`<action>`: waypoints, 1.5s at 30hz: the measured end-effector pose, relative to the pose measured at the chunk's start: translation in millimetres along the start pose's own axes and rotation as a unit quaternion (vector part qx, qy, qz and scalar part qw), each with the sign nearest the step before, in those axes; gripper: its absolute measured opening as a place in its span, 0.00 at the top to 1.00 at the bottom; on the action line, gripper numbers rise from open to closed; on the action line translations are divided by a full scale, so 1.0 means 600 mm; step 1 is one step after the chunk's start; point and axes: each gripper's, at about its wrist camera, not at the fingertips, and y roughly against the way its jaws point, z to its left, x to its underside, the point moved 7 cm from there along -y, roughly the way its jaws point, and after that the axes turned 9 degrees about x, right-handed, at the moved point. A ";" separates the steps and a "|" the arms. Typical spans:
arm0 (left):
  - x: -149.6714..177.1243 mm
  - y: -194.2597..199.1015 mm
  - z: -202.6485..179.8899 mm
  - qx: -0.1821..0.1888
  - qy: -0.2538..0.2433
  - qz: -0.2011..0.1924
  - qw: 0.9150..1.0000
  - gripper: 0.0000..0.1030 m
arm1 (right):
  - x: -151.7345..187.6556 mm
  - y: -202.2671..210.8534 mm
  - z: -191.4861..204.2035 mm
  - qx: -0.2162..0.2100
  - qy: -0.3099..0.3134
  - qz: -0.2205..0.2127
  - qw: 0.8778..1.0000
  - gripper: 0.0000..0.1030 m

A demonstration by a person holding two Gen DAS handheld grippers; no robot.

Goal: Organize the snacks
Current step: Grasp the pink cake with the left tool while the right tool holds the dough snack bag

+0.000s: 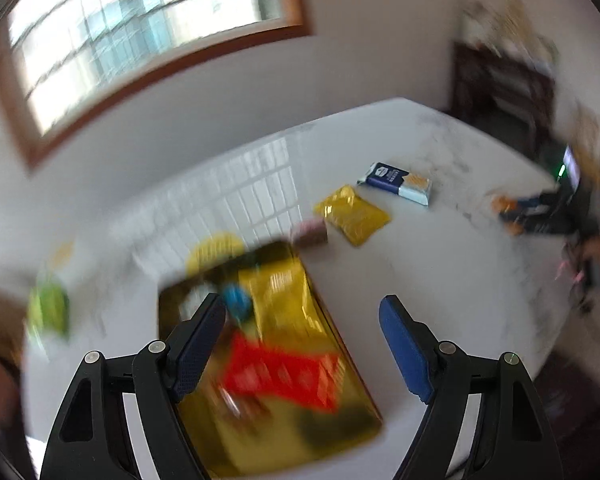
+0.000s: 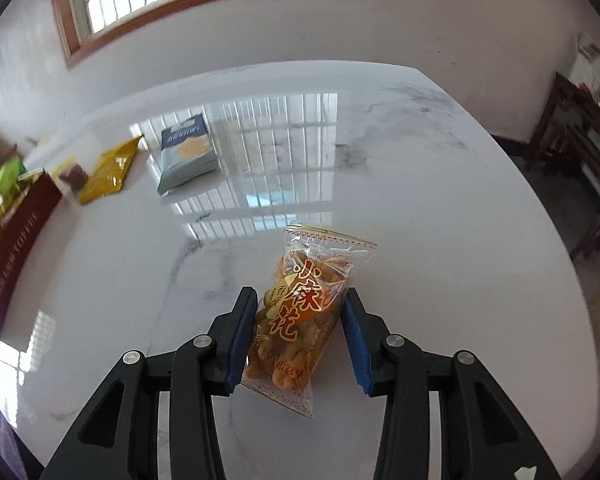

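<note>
My right gripper (image 2: 300, 320) is shut on a clear packet of orange fried twists (image 2: 300, 316), which sits on the white marble table (image 2: 440, 200). My left gripper (image 1: 300, 340) is open and empty above a dark red box (image 1: 332, 320) that holds gold, red and blue snack packs; this view is blurred. The box also shows at the left edge of the right wrist view (image 2: 16, 240). On the table lie a yellow packet (image 1: 352, 214) (image 2: 108, 170), a blue-and-white packet (image 1: 398, 182) (image 2: 186, 154) and a small brown-pink pack (image 1: 310, 234) (image 2: 74, 176).
A green packet (image 1: 48, 310) (image 2: 6, 178) lies left of the box. The right gripper with its packet shows at the right edge of the left wrist view (image 1: 540, 212). Dark wooden furniture (image 2: 580, 140) stands beyond the table's right side. A window is on the far wall.
</note>
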 end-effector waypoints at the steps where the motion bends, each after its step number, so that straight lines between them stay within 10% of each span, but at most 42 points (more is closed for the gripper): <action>1: -0.021 -0.013 -0.003 0.003 -0.029 0.003 1.000 0.23 | 0.001 -0.001 0.000 0.000 -0.003 -0.003 1.000 0.62; 11: -0.086 -0.227 -0.015 0.056 -0.280 0.159 0.945 0.23 | 0.010 0.008 0.004 -0.020 -0.021 -0.027 0.999 0.61; 26: -0.066 -0.358 0.004 0.125 -0.347 0.241 0.898 0.47 | 0.011 0.007 0.004 -0.020 -0.027 -0.027 0.999 0.61; 29: -0.059 -0.372 0.010 0.144 -0.327 0.249 0.900 0.47 | 0.012 0.007 0.004 -0.020 -0.026 -0.026 0.999 0.61; 31: -0.060 -0.377 0.014 0.169 -0.288 0.261 0.906 0.71 | 0.012 0.007 0.005 -0.019 -0.026 -0.026 0.999 0.61; 34: -0.070 -0.401 0.054 0.177 -0.101 0.315 0.927 0.76 | 0.012 0.007 0.005 -0.020 -0.026 -0.026 0.999 0.61; 41: -0.078 -0.344 0.033 0.139 -0.014 0.222 0.965 0.78 | 0.012 0.005 0.004 -0.016 -0.025 -0.025 0.999 0.61; 45: -0.081 -0.279 0.014 0.144 0.077 0.161 0.973 0.78 | 0.010 0.003 0.003 -0.008 -0.026 -0.023 0.999 0.61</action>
